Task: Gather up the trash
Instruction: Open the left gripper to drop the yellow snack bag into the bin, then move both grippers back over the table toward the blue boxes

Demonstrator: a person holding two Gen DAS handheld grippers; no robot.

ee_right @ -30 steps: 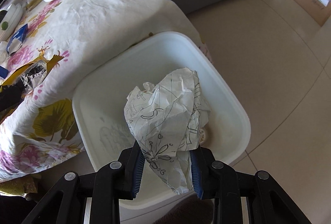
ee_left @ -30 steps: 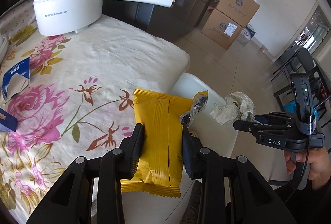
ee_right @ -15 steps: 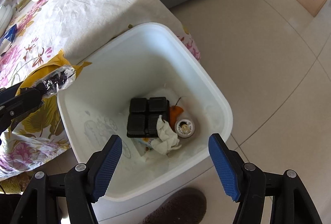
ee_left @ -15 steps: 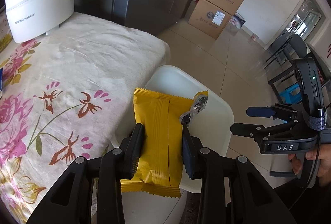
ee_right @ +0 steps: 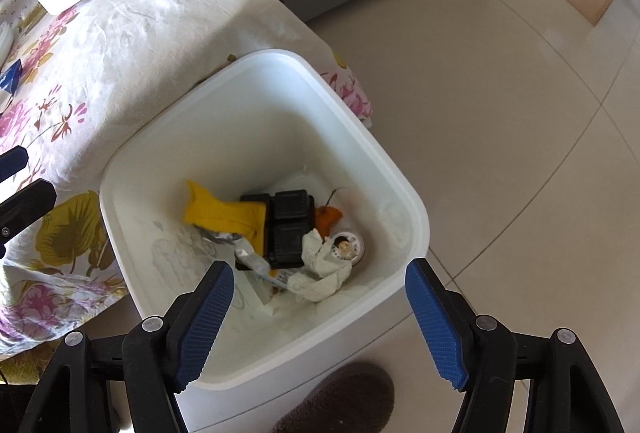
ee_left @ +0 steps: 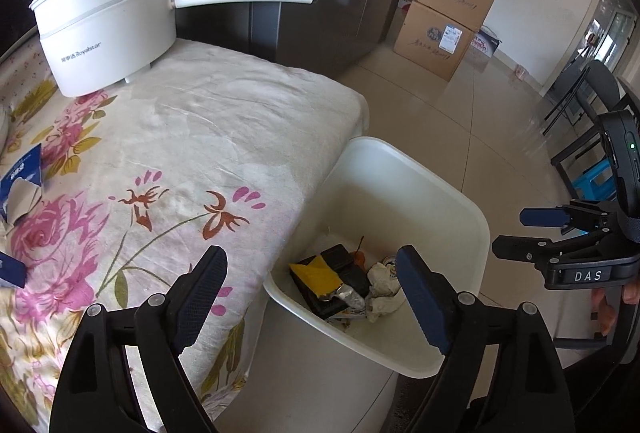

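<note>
Our left gripper point(ee_left: 312, 297) has just spread its fingers, and the yellow wrapper point(ee_right: 224, 213) it pinched a second ago now lies in the white bin point(ee_right: 404, 189) with the crumpled paper point(ee_right: 324, 269) our right gripper point(ee_right: 320, 317) dropped earlier. Both hang open and empty above the bin, which stands on bare floor against the edge of the floral-clothed surface point(ee_left: 208, 121).

My left hand-held gripper point(ee_left: 312, 297) is black with dark blue ridged pads and round silver screws. My right hand-held gripper point(ee_right: 318, 313) has bright blue pads and says "DAS" in white.
</note>
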